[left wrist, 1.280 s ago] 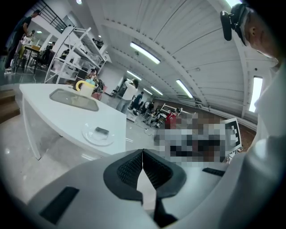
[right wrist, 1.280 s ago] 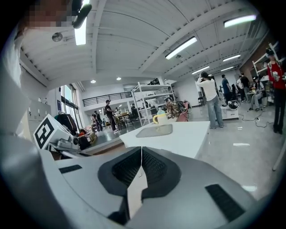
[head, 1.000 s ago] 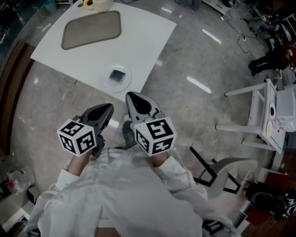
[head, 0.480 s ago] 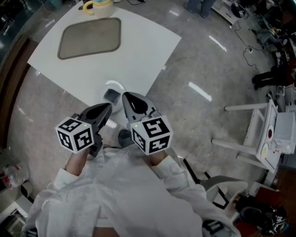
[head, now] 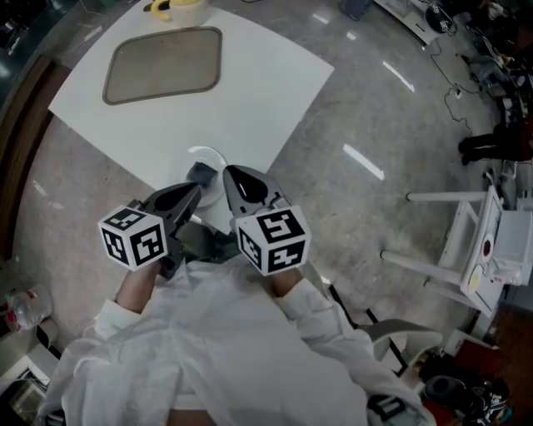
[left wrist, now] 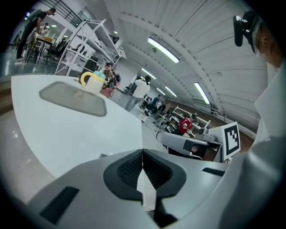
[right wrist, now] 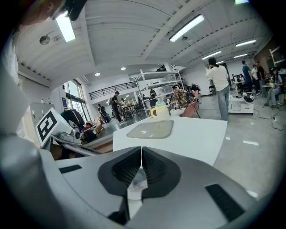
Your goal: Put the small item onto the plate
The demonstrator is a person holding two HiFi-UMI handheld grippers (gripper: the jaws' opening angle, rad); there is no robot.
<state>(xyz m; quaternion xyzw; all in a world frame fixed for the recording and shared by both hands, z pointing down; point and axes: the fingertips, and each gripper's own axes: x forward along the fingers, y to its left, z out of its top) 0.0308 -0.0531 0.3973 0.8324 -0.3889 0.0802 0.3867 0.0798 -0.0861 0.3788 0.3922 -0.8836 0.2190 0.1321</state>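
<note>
A polished grey floor (head: 375, 108) spreads under a big workshop hall with strip lights overhead, shelving racks along the walls and people at benches further back. Closest in, the person's white sleeves (head: 225, 349) reach forward, one gripper in each hand, side by side and angled gently downward. Each carries its cube of black-and-white markers, one on the left (head: 133, 239) and one on the right (head: 273, 239).

The left gripper (head: 196, 193) has its ribbed pads pressed flat together with nothing pinched between them. The right gripper (head: 233, 176) is likewise clenched, its tips meeting and carrying nothing. Both noses hang just over the near corner of the white table (head: 250, 91).

At that corner sits a small round plate (head: 208, 152), partly covered by the gripper tips. The small item (head: 200, 173), a dark grey square piece, appears to lie on the plate's near side, just ahead of the left gripper's nose, though the tips hide part of it.

Further across the table, toward its far corner, lies a rounded rectangular tray (head: 162, 65), greyish and bare. Beyond it, right at the table's far edge, stands a yellow mug (head: 179, 10).
</note>
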